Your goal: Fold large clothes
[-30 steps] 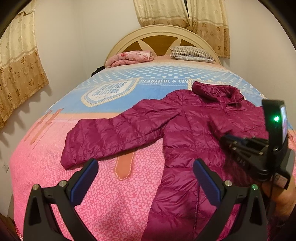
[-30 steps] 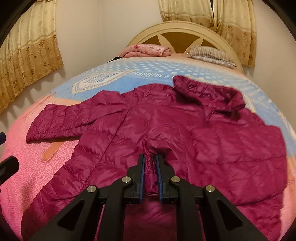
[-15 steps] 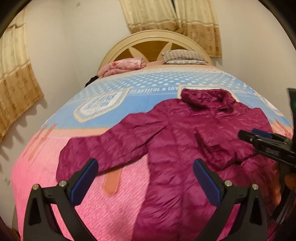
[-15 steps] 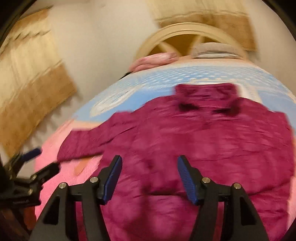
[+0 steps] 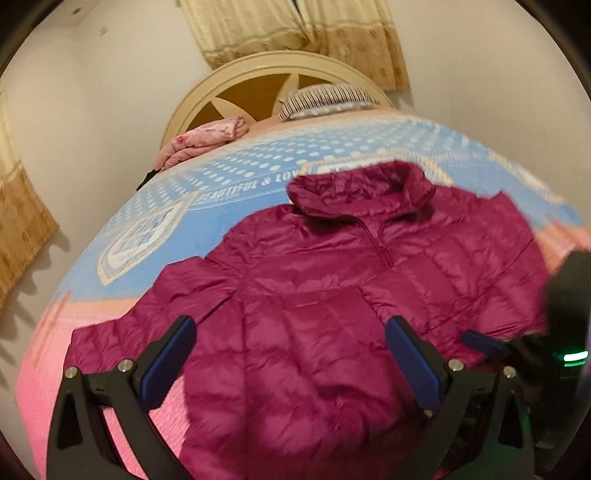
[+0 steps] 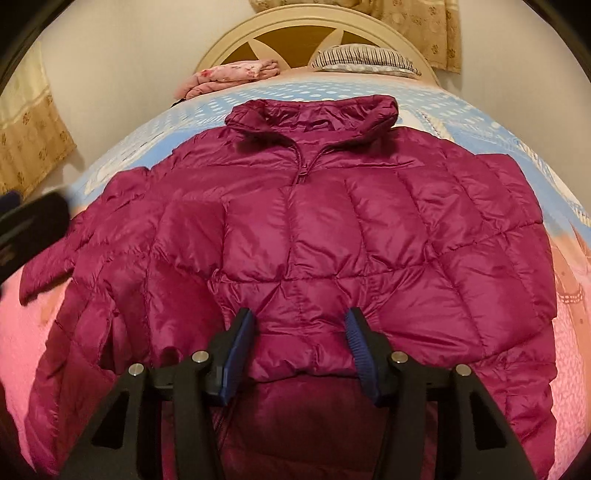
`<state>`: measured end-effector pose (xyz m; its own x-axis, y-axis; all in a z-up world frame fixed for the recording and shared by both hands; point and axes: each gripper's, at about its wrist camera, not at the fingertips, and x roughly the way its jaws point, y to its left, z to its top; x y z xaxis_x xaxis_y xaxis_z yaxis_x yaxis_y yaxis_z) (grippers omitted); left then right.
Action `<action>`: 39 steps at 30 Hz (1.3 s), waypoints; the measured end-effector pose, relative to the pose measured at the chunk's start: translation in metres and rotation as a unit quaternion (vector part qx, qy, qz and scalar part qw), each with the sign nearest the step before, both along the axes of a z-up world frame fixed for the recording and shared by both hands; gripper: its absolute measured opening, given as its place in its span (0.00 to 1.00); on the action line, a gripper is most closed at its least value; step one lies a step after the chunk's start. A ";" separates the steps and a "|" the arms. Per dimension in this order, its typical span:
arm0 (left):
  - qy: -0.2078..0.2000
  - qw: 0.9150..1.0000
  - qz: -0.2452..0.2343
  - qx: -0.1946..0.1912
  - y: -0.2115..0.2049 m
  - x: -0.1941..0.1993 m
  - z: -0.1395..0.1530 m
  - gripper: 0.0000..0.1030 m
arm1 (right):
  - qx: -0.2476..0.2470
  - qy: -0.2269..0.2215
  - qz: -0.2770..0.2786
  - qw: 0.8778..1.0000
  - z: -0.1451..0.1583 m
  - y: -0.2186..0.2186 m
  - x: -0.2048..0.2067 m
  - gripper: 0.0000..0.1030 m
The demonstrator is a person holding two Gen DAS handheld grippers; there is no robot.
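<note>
The puffer jacket [image 6: 332, 229] lay front up across the middle of the bed [image 5: 229, 206], its collar [image 6: 314, 110] toward the headboard [image 6: 295, 33] and its hem toward the foot edge. One sleeve [image 6: 288, 325] seemed already folded in: its cuff end lay across the chest, right under the right gripper [image 6: 299, 339]. The other sleeve [image 5: 147, 314] stretched out flat toward the left edge of the bed, so I judged the fold was at an early stage. That sleeve was not yet brought in, and the body had not been doubled over at all.

The right gripper's jaws were coming together, still apart, with the folded sleeve end lying between the blue pads, which did not look to be pressing on it. The left gripper [image 5: 291, 358] hung above the lower part of the jacket near the foot edge, jaws spread wide and holding nothing. In its view the right gripper showed as a dark blur at the right rim.

The bed carried a bedspread [image 5: 258, 162], blue with white dots and printed lettering toward the head, pink with small white flecks toward the foot. A folded pink blanket [image 6: 229, 77] sat at the head end on the left, a striped pillow [image 6: 365, 57] beside it on the right, both against the cream and wood headboard. Pale walls closed the room in, with beige patterned curtains [image 5: 295, 33] hanging behind the headboard and along the left wall.
</note>
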<state>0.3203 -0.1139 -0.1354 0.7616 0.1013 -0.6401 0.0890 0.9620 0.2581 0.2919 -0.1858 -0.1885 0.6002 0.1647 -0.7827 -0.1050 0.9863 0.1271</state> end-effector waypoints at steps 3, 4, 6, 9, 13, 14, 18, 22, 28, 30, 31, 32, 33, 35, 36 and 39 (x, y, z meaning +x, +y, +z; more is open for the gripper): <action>0.028 0.999 0.022 0.012 0.002 0.015 -0.028 1.00 | 0.055 0.001 -0.015 0.998 0.009 -0.026 -0.005 0.52; 0.035 0.999 0.028 0.018 0.004 0.018 -0.036 1.00 | 0.060 -0.002 -0.026 0.998 0.012 -0.034 -0.008 0.51; 0.043 0.998 0.030 0.026 0.005 0.021 -0.052 1.00 | 0.077 -0.030 -0.052 0.995 0.025 -0.059 -0.014 0.51; 0.040 0.999 0.031 0.021 0.007 0.020 -0.059 1.00 | 0.059 -0.051 -0.095 0.992 0.042 -0.091 -0.004 0.51; 0.054 0.998 0.039 0.003 0.015 0.022 -0.067 1.00 | 0.055 -0.056 -0.143 0.987 0.047 -0.131 0.033 0.44; 0.062 0.997 0.044 -0.007 0.020 0.024 -0.069 1.00 | 0.054 -0.054 -0.162 0.984 0.046 -0.142 0.044 0.37; 0.069 0.995 0.060 -0.031 0.027 0.026 -0.071 1.00 | 0.053 -0.045 -0.177 0.982 0.032 -0.163 0.077 0.25; 0.063 0.996 0.060 -0.024 0.024 0.025 -0.071 1.00 | 0.018 -0.020 -0.153 0.988 0.010 -0.153 0.091 0.23; 0.063 0.996 0.061 -0.030 0.026 0.025 -0.072 1.00 | 0.035 -0.003 -0.152 0.988 -0.015 -0.161 0.095 0.23; 0.064 0.996 0.061 -0.031 0.027 0.025 -0.073 1.00 | 0.039 -0.002 -0.151 0.988 -0.017 -0.163 0.094 0.23; 0.065 0.996 0.061 -0.032 0.027 0.025 -0.073 1.00 | 0.038 -0.002 -0.150 0.988 -0.017 -0.164 0.094 0.23; 0.066 0.995 0.060 -0.032 0.027 0.025 -0.073 1.00 | 0.038 -0.002 -0.150 0.988 -0.017 -0.164 0.094 0.23; 0.066 0.995 0.060 -0.032 0.026 0.025 -0.073 1.00 | 0.038 -0.002 -0.150 0.988 -0.017 -0.164 0.095 0.23; 0.067 0.996 0.059 -0.030 0.026 0.026 -0.073 1.00 | 0.040 0.001 -0.149 0.988 -0.017 -0.163 0.093 0.23; 0.067 0.996 0.059 -0.029 0.025 0.026 -0.073 1.00 | 0.038 0.004 -0.148 0.988 -0.015 -0.162 0.092 0.23; 0.067 0.995 0.059 -0.032 0.026 0.027 -0.073 1.00 | 0.043 -0.016 -0.162 0.986 0.000 -0.164 0.088 0.23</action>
<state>0.3468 -0.0882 -0.2088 0.6543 0.1414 -0.7429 0.0033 0.9818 0.1897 0.3797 -0.3496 -0.1886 0.6563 0.0262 -0.7540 0.2075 0.9546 0.2138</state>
